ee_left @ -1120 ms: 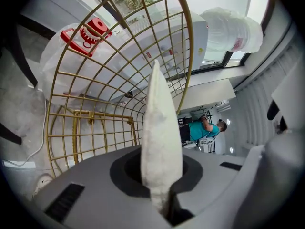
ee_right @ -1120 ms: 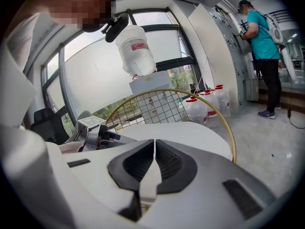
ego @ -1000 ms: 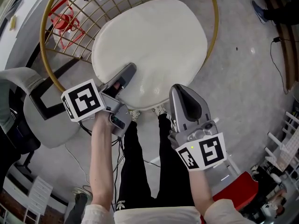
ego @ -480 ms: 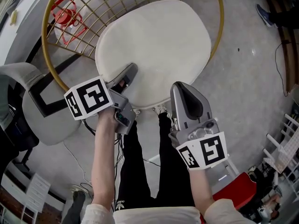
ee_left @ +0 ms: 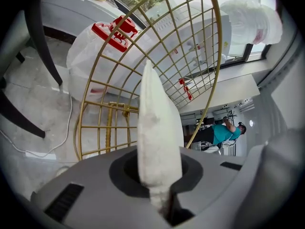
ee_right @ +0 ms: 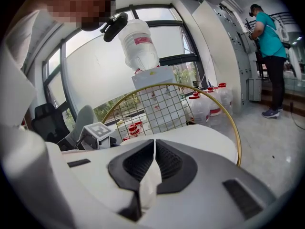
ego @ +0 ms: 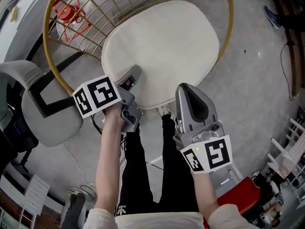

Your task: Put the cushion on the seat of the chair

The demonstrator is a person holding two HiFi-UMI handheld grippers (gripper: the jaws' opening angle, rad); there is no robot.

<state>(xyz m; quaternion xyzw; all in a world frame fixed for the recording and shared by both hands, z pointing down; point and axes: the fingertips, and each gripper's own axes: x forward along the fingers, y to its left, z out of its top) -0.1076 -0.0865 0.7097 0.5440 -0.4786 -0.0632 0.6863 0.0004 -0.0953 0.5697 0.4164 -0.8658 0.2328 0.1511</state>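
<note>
the left gripper (ego: 132, 78) has sunk a little, and the cushion (ego: 162, 46) has slid slightly right in the head view. its jaws pinch the cushion's near-left edge tight. the right gripper (ego: 187, 90) is clenched on a fold of the near edge. the cushion lies inside the gold wire chair (ego: 226, 37).

Location type: an office-style workroom or lab.

Indicators:
- A grey office chair (ego: 45, 113) stands just left of the left claw (ego: 133, 75).
- Tall framed windows (ee_right: 90, 75) fill the wall ahead of the right claw (ee_right: 154, 144).
- Bottled-water jugs (ee_right: 202, 109) stand ahead of the right claw, to its right.
- White racking (ego: 298, 142) stands well to the right claw's right.
- A polished grey floor (ego: 248, 94) lies below both claws.
</note>
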